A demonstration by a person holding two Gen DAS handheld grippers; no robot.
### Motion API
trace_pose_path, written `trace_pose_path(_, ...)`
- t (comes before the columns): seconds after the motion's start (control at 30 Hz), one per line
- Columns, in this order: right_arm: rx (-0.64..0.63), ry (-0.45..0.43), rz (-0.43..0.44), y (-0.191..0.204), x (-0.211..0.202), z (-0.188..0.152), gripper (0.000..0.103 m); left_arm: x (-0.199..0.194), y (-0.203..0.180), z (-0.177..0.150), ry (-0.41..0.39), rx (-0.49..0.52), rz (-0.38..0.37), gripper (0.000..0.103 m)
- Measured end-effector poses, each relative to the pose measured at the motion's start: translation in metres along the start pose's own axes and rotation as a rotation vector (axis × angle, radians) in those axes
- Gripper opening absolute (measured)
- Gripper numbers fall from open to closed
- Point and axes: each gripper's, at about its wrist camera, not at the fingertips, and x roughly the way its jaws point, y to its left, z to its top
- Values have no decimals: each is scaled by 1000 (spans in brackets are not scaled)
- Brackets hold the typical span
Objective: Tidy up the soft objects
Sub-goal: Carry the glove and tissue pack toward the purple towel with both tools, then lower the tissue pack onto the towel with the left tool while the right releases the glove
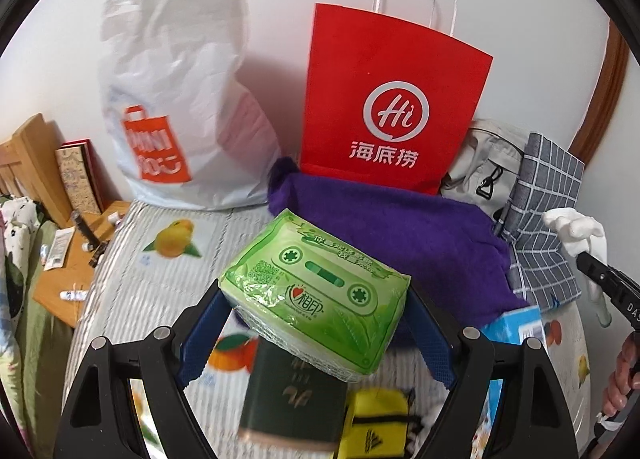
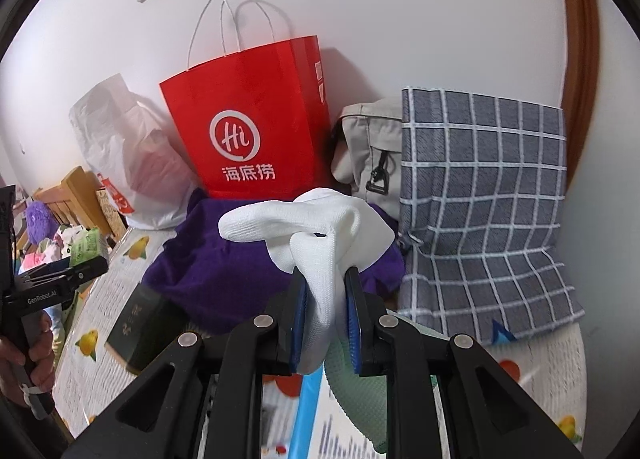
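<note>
Left wrist: one green tissue pack [image 1: 316, 295] clamped in left claw [image 1: 316, 323]; right wrist: one white sock [image 2: 320, 251] pinched in right claw [image 2: 326, 315]; one red paper bag [image 2: 248, 127].

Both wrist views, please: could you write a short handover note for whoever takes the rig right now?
Left tongs: closed on the green tissue pack, held above the bed.
Right tongs: shut on the white sock, also held in the air.
Ahead: red paper bag standing against the wall, purple cloth before it, checked grey cloth to its right.
Done: both soft items picked up.
Left: set both down; dark green box and yellow item lie on the bed.
</note>
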Motion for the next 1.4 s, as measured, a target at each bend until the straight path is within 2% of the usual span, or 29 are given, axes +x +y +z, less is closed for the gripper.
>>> trace_pose_path(0.2, -20, -6, 3, 0, 32, 28, 22, 30, -18, 27, -2, 15, -23, 85)
trace_pose_path(0.33, -12, 16, 21, -4, 60, 30, 22, 58, -29, 39, 25, 16, -51, 85)
trace_pose_path(0.6, -30, 145, 21, -12, 133, 19, 20, 120, -33, 53, 86, 12, -47, 85)
trace_pose_path(0.77, -21, 222, 43, -17, 163, 3, 21, 153, -30, 53, 134, 18, -49, 85)
trace_pose_path(0.83, -5, 219, 55, -18, 169, 1, 22, 160, -29, 51, 141, 22, -45, 85)
trace_pose_path(0.93, 6, 226, 52, -20, 174, 1, 22, 170, -28, 49, 159, 12, -79, 85)
trace_pose_path(1.0, 9, 213, 26, -21, 173, 1, 22, 171, -30, 49, 150, 11, -92, 85)
trace_pose_path(1.13, -4, 256, -15, -18, 185, -1, 23, 175, -36, 47, 151, 24, -97, 85)
trace_pose_path(1.23, 6, 262, -1, -20, 187, -1, 25, 181, -30, 50, 147, 12, -108, 85)
trace_pose_path(1.4, 50, 259, 54, -33, 186, -1, 38, 182, -21, 50, 164, -20, -113, 86)
